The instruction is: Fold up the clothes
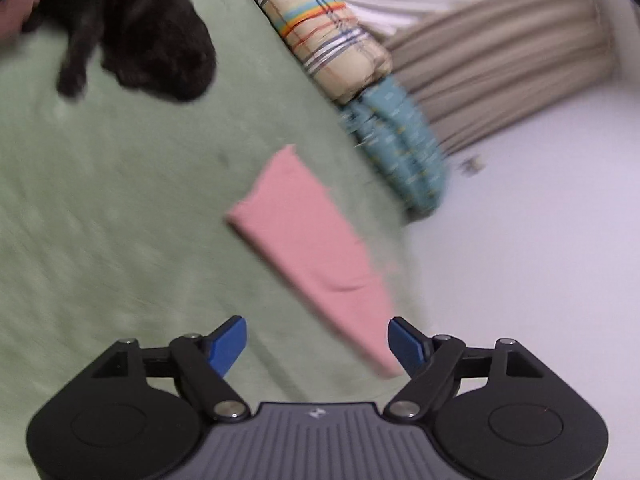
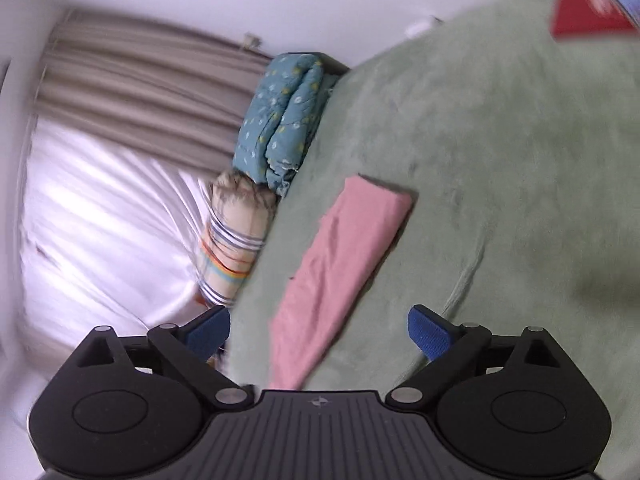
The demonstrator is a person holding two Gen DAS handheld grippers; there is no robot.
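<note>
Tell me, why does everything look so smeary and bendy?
Left wrist view: motion blur smears the pink cloth, the green blanket and the black garment; only the left hand-held gripper is sharp. Right wrist view: similar blur, glare whitens the white sheet, and the fisheye lens curves the edges.

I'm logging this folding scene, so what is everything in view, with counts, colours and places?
Folded cloth: one, pink, near the blanket's edge.
Dark garment: one, black, unfolded, far on the blanket.
Blanket: one, green, under both.
Striped bundle: one, beige, beside the blanket.
Quilt: one, teal, next to it.
Curtain: one, beige, behind.
Red item: one, far corner, unclear.
Left gripper: open, empty.
Right gripper: open, empty.
</note>
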